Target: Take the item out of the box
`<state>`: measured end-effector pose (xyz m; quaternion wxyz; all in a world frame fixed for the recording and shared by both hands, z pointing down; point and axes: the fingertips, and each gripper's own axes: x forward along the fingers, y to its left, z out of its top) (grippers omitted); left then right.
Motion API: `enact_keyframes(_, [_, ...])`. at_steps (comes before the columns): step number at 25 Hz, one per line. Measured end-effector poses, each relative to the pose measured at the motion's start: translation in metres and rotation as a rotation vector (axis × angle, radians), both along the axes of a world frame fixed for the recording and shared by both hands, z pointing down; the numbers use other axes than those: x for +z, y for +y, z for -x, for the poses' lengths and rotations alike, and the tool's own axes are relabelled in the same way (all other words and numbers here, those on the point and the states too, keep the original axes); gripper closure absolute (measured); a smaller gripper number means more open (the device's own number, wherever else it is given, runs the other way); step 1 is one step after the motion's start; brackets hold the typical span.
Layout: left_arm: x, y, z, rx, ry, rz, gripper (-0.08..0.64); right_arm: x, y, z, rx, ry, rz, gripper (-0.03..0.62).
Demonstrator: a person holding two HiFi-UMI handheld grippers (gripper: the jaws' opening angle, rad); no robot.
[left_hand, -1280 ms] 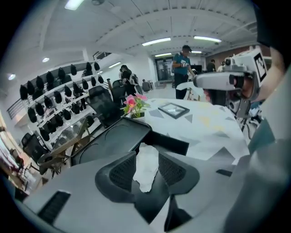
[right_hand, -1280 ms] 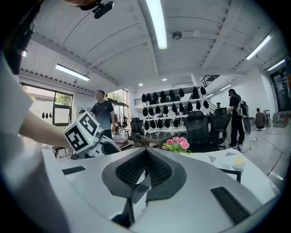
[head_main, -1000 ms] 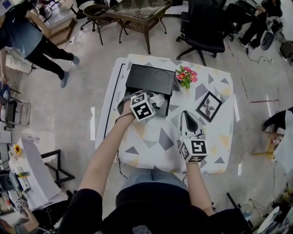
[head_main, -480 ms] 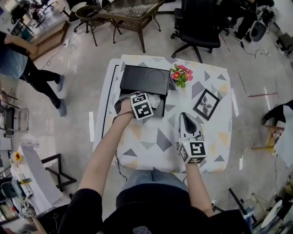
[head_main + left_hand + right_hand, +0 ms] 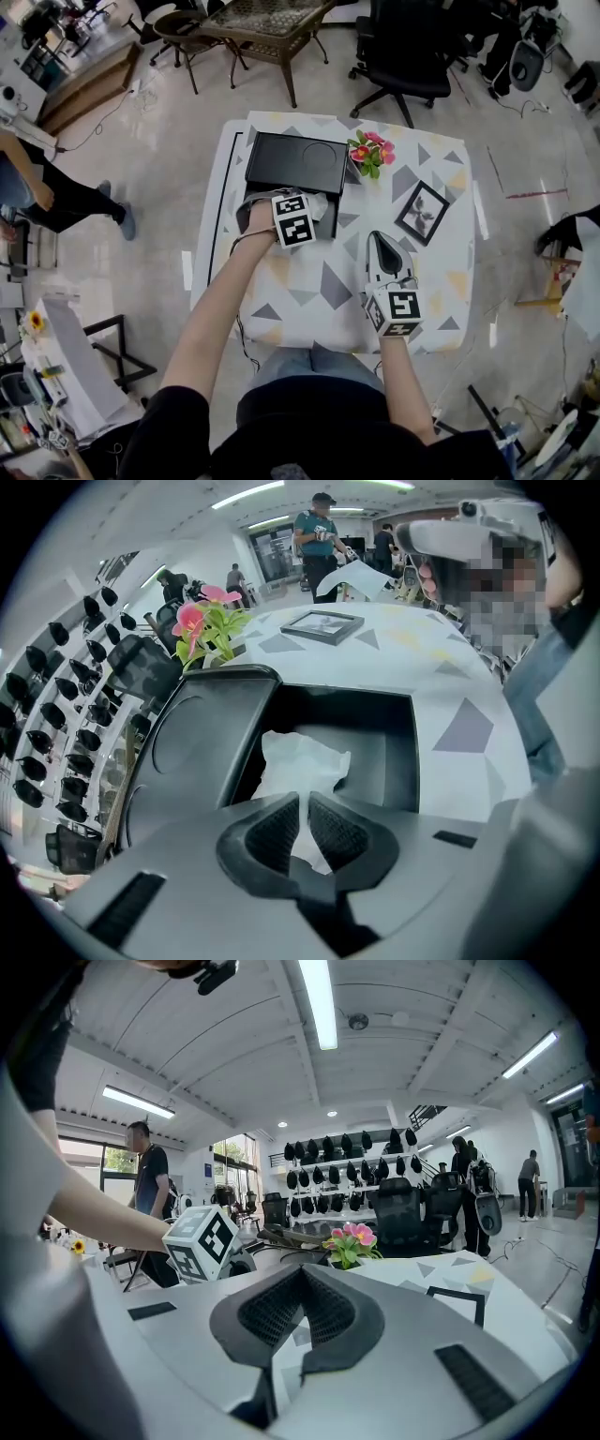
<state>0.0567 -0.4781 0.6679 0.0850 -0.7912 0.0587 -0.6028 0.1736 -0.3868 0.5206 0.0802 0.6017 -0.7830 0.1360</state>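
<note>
A black box (image 5: pixel 327 222) lies open on the patterned table, its lid (image 5: pixel 296 163) folded back away from me. Inside is a crumpled white item (image 5: pixel 302 760), also just visible in the head view as the white item (image 5: pixel 320 200). My left gripper (image 5: pixel 304 801) reaches into the box's black tray (image 5: pixel 380 726); its jaws are closing, and the near edge of the white item is pinched between the pads. My right gripper (image 5: pixel 380 238) rests on the table at the right, away from the box, shut with nothing in it, and shows as the right gripper (image 5: pixel 302 1273) in its own view.
Pink flowers (image 5: pixel 372 153) stand right of the lid, and a framed picture (image 5: pixel 421 214) lies farther right. The table (image 5: pixel 309 291) carries a grey triangle pattern. Office chairs, a glass table and a walking person surround it on the floor.
The left gripper has stayed at the box, shifting only slightly. The right gripper has not moved. A person at the left has walked farther off.
</note>
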Motion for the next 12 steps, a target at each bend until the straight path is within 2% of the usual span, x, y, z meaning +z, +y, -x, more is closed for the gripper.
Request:
enact_keyframes(7, [-0.0046,0.0050,0.0006,0.042,0.000,-0.036,0.525,-0.0029,0.0032,-0.0005,0.006,0.002,-0.004,0.589])
enact_keyframes(12, [-0.0097,0.0071,0.0004,0.043,0.029,-0.054,0.526,-0.0036,0.0052,0.0005,0.009,0.005,-0.010,0.589])
